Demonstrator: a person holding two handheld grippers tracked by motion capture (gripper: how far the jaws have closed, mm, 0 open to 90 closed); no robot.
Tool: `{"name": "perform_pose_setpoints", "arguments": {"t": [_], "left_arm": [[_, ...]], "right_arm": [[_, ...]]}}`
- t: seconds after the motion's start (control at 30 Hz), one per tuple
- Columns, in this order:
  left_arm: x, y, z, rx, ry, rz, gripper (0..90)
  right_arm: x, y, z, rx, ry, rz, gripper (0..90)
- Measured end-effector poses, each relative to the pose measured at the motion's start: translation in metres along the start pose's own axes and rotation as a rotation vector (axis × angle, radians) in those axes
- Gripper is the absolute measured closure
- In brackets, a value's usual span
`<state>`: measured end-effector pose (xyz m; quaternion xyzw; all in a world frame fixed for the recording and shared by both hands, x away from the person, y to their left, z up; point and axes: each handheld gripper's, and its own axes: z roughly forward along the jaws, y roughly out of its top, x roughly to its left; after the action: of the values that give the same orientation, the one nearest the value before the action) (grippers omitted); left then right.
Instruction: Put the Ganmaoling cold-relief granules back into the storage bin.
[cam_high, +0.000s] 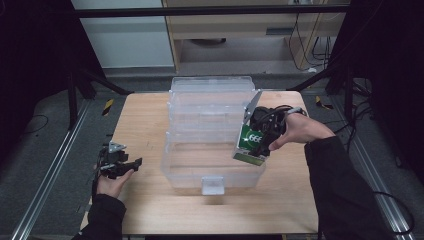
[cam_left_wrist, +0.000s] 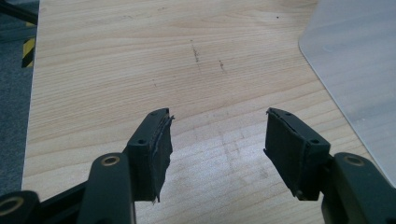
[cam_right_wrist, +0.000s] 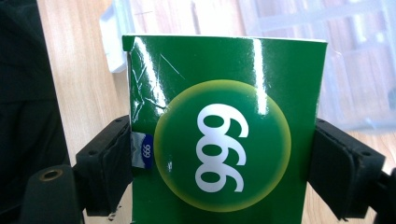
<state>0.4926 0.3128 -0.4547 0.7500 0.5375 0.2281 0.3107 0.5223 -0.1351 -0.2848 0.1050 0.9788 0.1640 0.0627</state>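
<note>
The right gripper (cam_high: 261, 141) has its jaws clamped on the two side faces of a glossy green cardboard box printed with white "999" digits (cam_right_wrist: 224, 135), holding it tilted over the right-hand rim of the clear plastic storage bin (cam_high: 210, 172), at about three o'clock from the bin's centre. The box hangs above the rim rather than clearly inside the walls.

The main risk, as I judge it, is the lower corner catching the bin's right wall as the box goes down; a tilted box meeting a thin rim could twist in the jaws or tip out onto the pale wooden surface (cam_high: 150, 125). The glossy faces look slippery and the near edge of the carton is already creased, so a firmer squeeze might crush it, while a looser one might let it slide.

The bin itself looks light, and nothing steadies it. The left gripper (cam_high: 120, 165) rests well apart at about nine o'clock, jaws spread wide over bare wood with nothing between them. A knock from the box could shove the bin across the surface.
</note>
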Motion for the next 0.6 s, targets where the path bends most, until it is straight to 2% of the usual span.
{"name": "perform_pose_setpoints", "arguments": {"t": [0.2, 0.23, 0.27, 0.37, 0.6], "left_arm": [[-0.001, 0.0, 0.001, 0.002, -0.001, 0.003, 40.3], [-0.001, 0.0, 0.001, 0.002, -0.002, 0.003, 40.2], [-0.001, 0.0, 0.001, 0.002, -0.002, 0.003, 40.2], [0.0, 0.0, 0.001, 0.002, -0.002, 0.002, 40.3], [0.0, 0.0, 0.0, 0.0, -0.002, 0.003, 40.2]], "right_arm": [[0.001, 0.006, 0.014, 0.023, 0.017, -0.028, 17.1], [0.001, 0.007, 0.019, 0.032, 0.028, -0.048, 17.1], [0.001, 0.007, 0.019, 0.032, 0.028, -0.048, 17.1], [0.002, 0.007, 0.025, 0.049, 0.025, -0.088, 17.1], [0.003, 0.006, 0.031, 0.068, 0.005, -0.122, 17.0]]}}
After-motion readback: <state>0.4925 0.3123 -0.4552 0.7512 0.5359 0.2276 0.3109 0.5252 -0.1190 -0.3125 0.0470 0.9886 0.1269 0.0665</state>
